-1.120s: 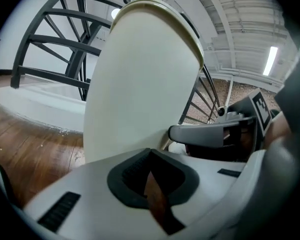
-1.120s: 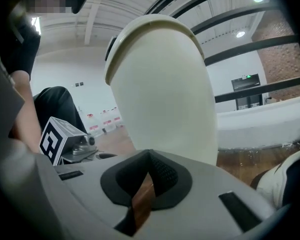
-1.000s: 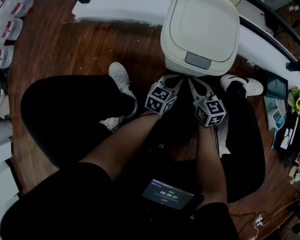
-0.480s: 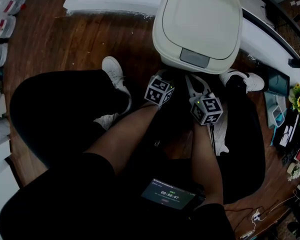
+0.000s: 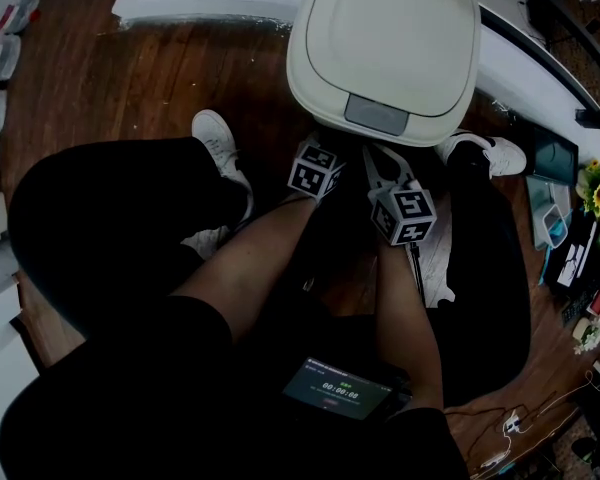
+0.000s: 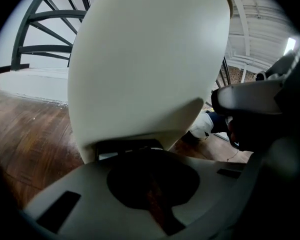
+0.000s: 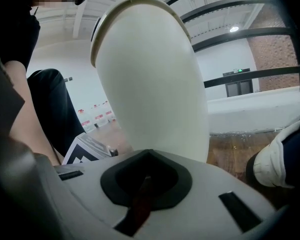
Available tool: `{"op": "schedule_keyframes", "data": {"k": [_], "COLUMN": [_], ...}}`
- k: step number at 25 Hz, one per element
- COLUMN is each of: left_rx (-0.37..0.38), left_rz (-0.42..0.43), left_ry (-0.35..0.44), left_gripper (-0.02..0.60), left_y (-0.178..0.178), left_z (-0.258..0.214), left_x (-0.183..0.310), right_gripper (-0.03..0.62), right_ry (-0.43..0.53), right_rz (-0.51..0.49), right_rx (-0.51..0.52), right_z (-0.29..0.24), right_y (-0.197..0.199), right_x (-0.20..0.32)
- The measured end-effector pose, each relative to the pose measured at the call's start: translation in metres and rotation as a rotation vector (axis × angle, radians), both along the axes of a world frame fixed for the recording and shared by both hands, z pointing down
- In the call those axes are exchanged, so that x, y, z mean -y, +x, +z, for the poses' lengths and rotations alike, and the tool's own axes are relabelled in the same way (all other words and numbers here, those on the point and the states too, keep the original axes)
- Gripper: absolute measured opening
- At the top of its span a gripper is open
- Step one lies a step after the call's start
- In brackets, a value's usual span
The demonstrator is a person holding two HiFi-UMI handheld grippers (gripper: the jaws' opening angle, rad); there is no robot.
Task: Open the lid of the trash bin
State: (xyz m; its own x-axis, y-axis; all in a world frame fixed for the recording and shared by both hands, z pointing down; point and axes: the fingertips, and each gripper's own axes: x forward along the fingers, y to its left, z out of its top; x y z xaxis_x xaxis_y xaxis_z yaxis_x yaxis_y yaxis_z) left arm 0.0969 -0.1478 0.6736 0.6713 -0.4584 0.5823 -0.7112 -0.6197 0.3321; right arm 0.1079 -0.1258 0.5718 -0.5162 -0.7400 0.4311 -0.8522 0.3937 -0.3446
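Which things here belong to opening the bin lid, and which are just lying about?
Job: trash bin, its closed lid, left gripper, right gripper, both shut and empty.
Lying about: yellow flowers, timer screen.

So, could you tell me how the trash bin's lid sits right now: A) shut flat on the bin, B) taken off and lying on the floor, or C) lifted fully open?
A: the head view shows the lid lying flat and closed on top of the trash bin.
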Motion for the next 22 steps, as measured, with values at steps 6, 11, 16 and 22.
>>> {"op": "schedule_keyframes", "data": {"k": [6,11,16,22], "left_rx": [-0.010,0.025,0.068,0.120], "left_rz": [-0.053,-0.063,-0.064,-0.096], "left_ry": [-0.039,-0.067,-0.074,-0.098], "left_gripper": [0.032,0.031,0.031,0.029], "left_y": [0.003,0.008,0.010,0.008], "left_z": [0.007,0.017,0.025,0.030], "left_x": [0.011,0.015,0.014,0.013], "right_gripper": [0.028,0.028,0.028,0.028], "right_ry": [-0.013,-0.015,-0.015,-0.017], "right_rz": [-0.011,0.010,0.011,0.026], "right_rx": [0.005,0.019,0.021,0.020], "right_z": [-0.001,-0.002,0.000,0.000], "right_y": [0.002,0.007,0.011,0.017], "right_x": [0.001,0.002,0.002,0.002]}}
